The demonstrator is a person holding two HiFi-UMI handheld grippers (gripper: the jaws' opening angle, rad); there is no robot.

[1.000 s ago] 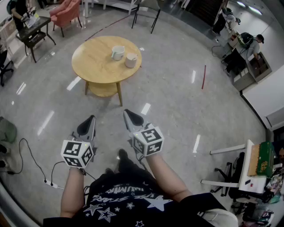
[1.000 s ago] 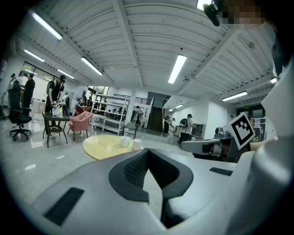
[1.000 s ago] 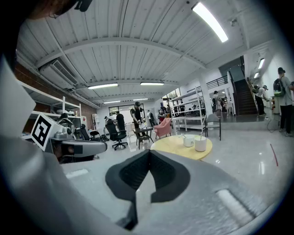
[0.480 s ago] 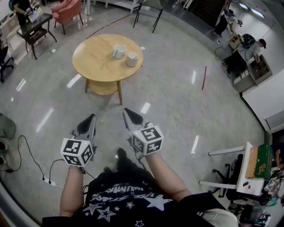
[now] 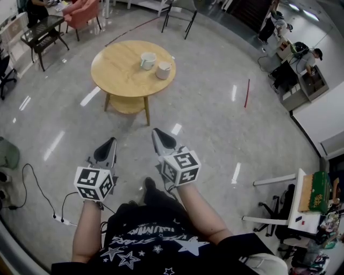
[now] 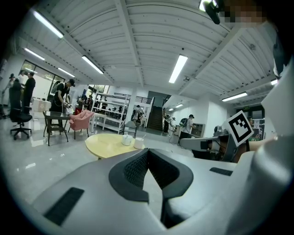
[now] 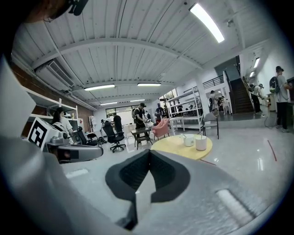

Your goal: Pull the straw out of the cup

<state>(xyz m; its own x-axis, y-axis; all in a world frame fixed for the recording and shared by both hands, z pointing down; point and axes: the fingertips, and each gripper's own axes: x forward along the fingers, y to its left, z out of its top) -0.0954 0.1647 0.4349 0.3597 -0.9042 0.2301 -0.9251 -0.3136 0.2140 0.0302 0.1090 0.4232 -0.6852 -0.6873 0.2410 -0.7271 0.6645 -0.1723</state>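
Observation:
A round yellow table (image 5: pixel 123 75) stands well ahead of me on the grey floor. On it are a white mug (image 5: pixel 147 60) and a white cup (image 5: pixel 163 70) with a thin straw, barely visible at this range. Both grippers hang level over the floor, far short of the table. The left gripper (image 5: pixel 109 144) is shut and empty, and so is the right gripper (image 5: pixel 159 133). The left gripper view has the table (image 6: pixel 108 143) and cups (image 6: pixel 133 141) beyond the left gripper (image 6: pixel 148 151). The right gripper view shows the cups (image 7: pixel 195 142) past the right gripper (image 7: pixel 149 153).
A black side table (image 5: pixel 45 29) and a pink armchair (image 5: pixel 80 13) stand at the far left, a dark chair (image 5: pixel 180 11) behind the table. Cables (image 5: pixel 32 188) lie on the floor to my left. Desks with people (image 5: pixel 301 59) line the right; a red stick (image 5: pixel 246 93) lies nearby.
The head view has shifted slightly, so the table sits a little higher and further right in the frame. Both grippers stay shut and have hardly moved.

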